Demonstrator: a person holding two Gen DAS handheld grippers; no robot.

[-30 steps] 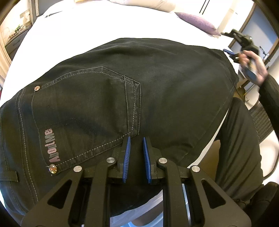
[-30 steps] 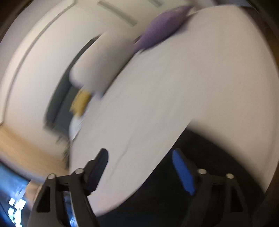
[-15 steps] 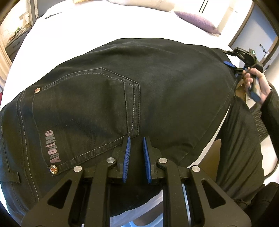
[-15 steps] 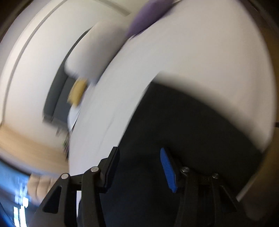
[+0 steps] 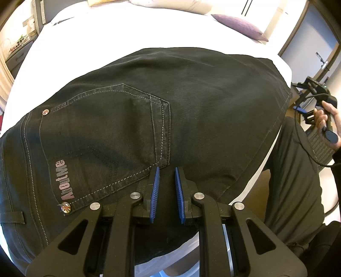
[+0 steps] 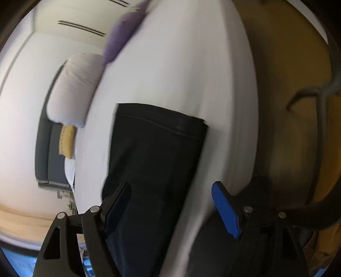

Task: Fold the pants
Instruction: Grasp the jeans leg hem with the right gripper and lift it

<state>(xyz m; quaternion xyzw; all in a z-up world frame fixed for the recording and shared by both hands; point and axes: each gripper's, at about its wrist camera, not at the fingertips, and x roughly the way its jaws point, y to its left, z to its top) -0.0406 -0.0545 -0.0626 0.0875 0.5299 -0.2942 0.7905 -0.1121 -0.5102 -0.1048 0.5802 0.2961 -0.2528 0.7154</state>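
Black jeans (image 5: 191, 102) lie folded flat on a white bed (image 5: 106, 32), back pocket with a pink logo facing up at the left. My left gripper (image 5: 166, 170) hovers just over the near edge of the jeans, its blue pads a narrow gap apart with nothing between them. My right gripper (image 6: 170, 187) is open wide and empty beyond the bed's right edge; the folded end of the jeans (image 6: 157, 149) lies ahead of its jaws. It also shows in the left wrist view (image 5: 307, 108), held in a hand.
A purple cushion (image 5: 238, 25) and white pillows (image 5: 170, 4) lie at the bed's far end. A wooden floor (image 6: 287, 85) and a chair leg sit right of the bed. My own dark-trousered leg (image 5: 298, 181) is at the right.
The right gripper has swung down and away past the bed's right edge, its view turning to the folded end of the jeans. The left gripper and jeans have stayed still.
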